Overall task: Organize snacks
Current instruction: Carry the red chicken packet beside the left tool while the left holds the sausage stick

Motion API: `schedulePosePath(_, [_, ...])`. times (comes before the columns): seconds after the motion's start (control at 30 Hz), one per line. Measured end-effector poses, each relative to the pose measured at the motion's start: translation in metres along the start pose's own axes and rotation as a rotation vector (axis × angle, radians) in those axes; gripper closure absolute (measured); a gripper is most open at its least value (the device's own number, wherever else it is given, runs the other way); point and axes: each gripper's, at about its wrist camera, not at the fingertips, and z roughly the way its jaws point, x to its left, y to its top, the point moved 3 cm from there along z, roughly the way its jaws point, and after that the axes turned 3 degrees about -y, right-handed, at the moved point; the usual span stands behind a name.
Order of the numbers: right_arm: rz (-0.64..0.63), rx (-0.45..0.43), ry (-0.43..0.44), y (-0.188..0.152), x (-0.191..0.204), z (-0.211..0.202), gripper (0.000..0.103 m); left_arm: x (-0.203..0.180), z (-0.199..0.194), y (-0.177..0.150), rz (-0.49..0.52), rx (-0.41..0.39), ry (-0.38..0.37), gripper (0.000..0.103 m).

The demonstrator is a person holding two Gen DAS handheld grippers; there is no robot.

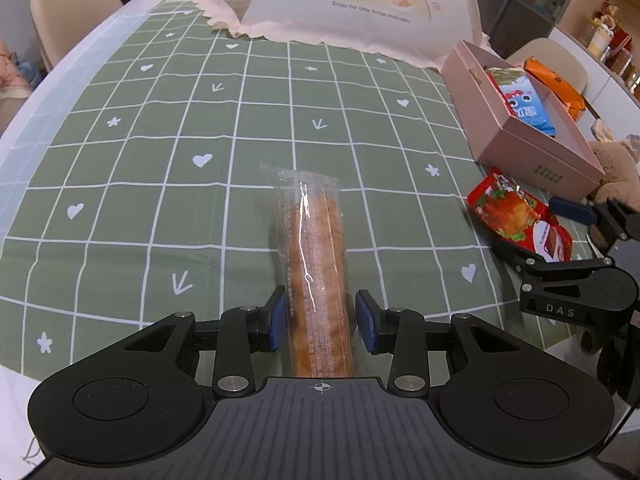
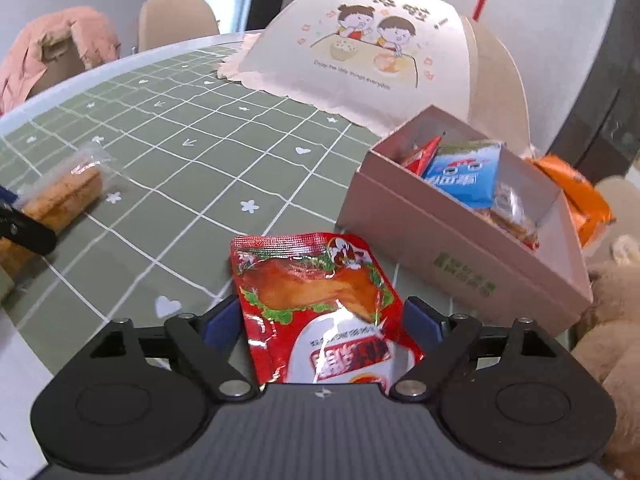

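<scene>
Pickup stage: the left claw (image 1: 320, 322) pinches the long clear-wrapped biscuit pack (image 1: 314, 264), while the right claw (image 2: 322, 322) gapes wide around the red foil chicken pouch (image 2: 320, 304) on the green checked surface (image 1: 160, 184). Next it probably needs closing, then over to the pink cardboard box (image 2: 460, 256).

Surface cloth (image 1: 160, 200) green, white grid, hearts, stars. Box (image 2: 440, 248) pink. Chicken pouch (image 2: 320, 300) red. Clear-wrapped biscuit roll (image 1: 316, 264) tan. Packet in box (image 2: 464, 176) blue; another (image 2: 576, 196) orange.
</scene>
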Motion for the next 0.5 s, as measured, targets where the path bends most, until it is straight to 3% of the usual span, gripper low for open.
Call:
schedulePosePath(0.17, [-0.066,-0.005,-0.005,0.005,-0.004,0.007,0.003,0.0,0.0,0.0,0.002,-0.001,-0.001,0.063])
schedulePosePath(0.33, [0.122,0.086,0.127,0.004,-0.031,0.022,0.001,0.002,-0.001,0.0,-0.006,-0.006,-0.01,0.063])
schedulePosePath(0.43, [0.226,0.127,0.188,0.001,-0.043,0.025,0.006,0.002,-0.001,0.0,-0.005,0.001,-0.013,0.063])
schedulePosePath(0.5, [0.194,0.135,0.163,0.001,-0.04,0.02,0.019,0.001,-0.001,0.0,0.005,0.01,-0.01,0.063])
